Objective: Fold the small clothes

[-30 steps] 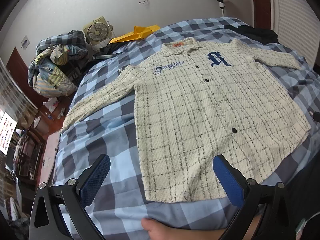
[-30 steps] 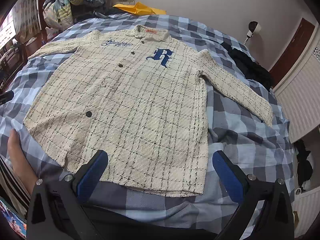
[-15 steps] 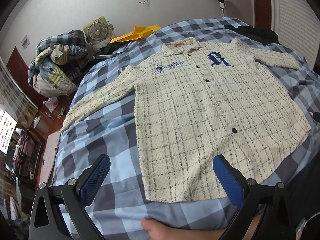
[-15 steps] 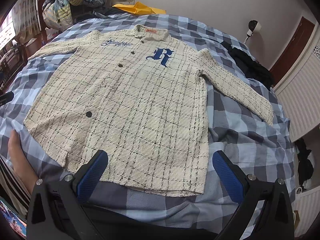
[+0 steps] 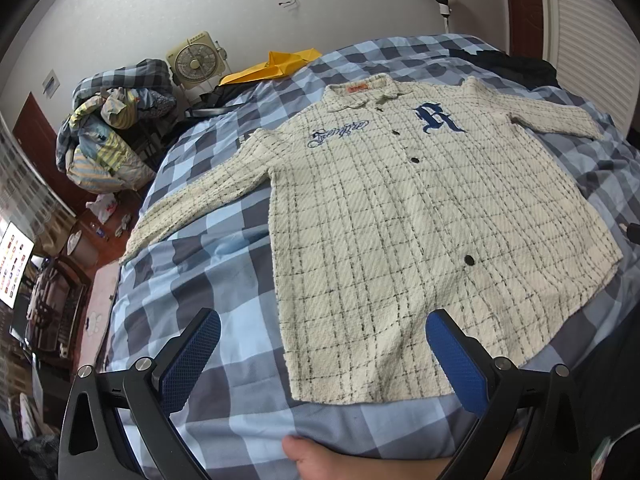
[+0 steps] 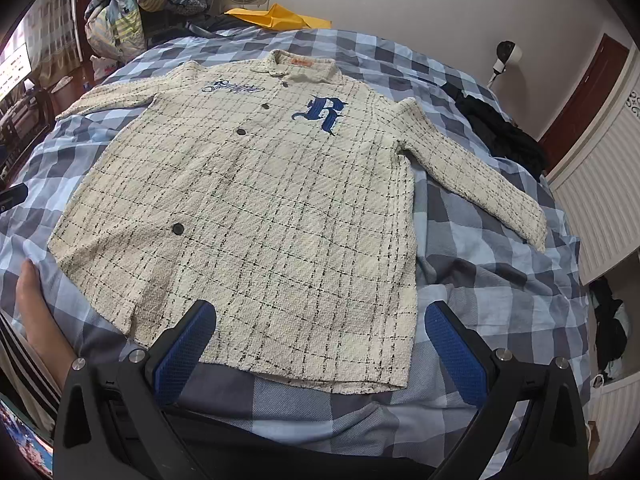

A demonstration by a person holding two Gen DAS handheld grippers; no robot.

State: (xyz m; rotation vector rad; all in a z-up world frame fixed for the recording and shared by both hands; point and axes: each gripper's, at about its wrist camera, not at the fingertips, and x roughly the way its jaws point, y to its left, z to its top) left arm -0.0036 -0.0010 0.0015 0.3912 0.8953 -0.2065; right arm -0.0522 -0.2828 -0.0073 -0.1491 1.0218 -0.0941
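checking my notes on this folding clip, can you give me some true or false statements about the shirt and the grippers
1. The cream plaid shirt lies spread flat, front up, on the checked bedspread. True.
2. Both sleeves are folded across the chest. False: each sleeve lies stretched out to the side.
3. The left gripper is shut on the hem. False: its jaws stand wide open, holding nothing.
4. The right gripper is open above the hem. True.
5. A blue letter R is on the chest. True.

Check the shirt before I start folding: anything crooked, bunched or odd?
Nothing stands out. The cream plaid shirt lies flat and face up on the checked bedspread, buttoned, both sleeves spread outward, collar at the far end. Left gripper and right gripper are open near the hem, holding nothing.
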